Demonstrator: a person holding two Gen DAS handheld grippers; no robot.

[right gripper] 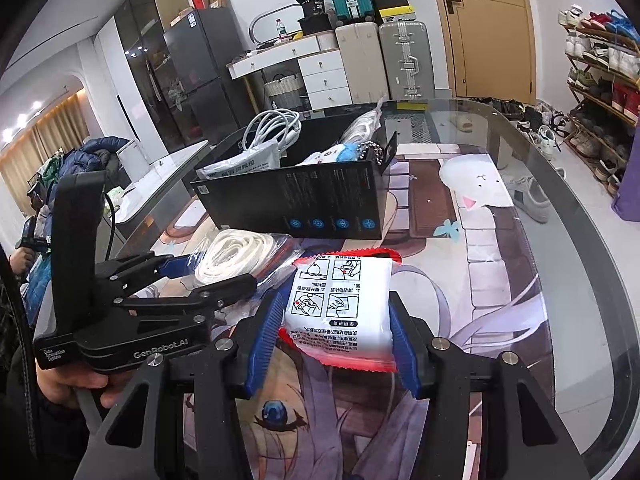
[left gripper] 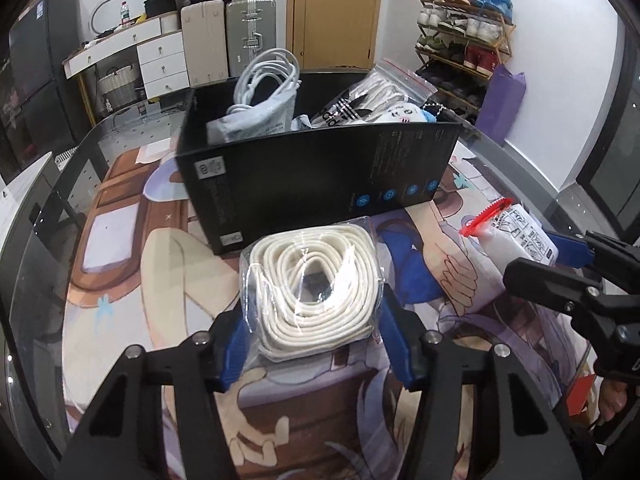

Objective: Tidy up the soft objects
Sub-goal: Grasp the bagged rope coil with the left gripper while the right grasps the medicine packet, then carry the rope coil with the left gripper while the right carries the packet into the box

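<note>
Gripping a clear bag of coiled white cord [left gripper: 316, 300], the left claw [left gripper: 316, 344] was recorded with its blue pads pressed against both sides of the bag, just short of the black box [left gripper: 312, 176]. The right claw [right gripper: 336, 344] was recorded closed on a white packet with red sealed edges [right gripper: 340, 304], held near the box's front wall. Both items were logged as held over the printed mat [left gripper: 160, 280] on the glass tabletop [right gripper: 580, 240], side by side and apart; whether either was clear of the mat could not be told.

Box contents noted: a bundle of white cable [left gripper: 268, 80], a grey-white pouch [left gripper: 256, 124], a zip bag with striped print [left gripper: 360, 100], a small white plush [left gripper: 404, 114].

Handling judgement: each item would best be raised above the front wall before being carried forward, as the wall stands tall and the box looks light enough to be pushed. Release over the free gaps between contents was judged preferable. The slack plastic of the cord bag could slip or snag on the rim, so a firm hold was advised. One claw at a time would spare a collision.

Not determinable: the box floor and remaining room inside, hidden by the front wall; the packet's print, too small; the rear corners of the box.
</note>
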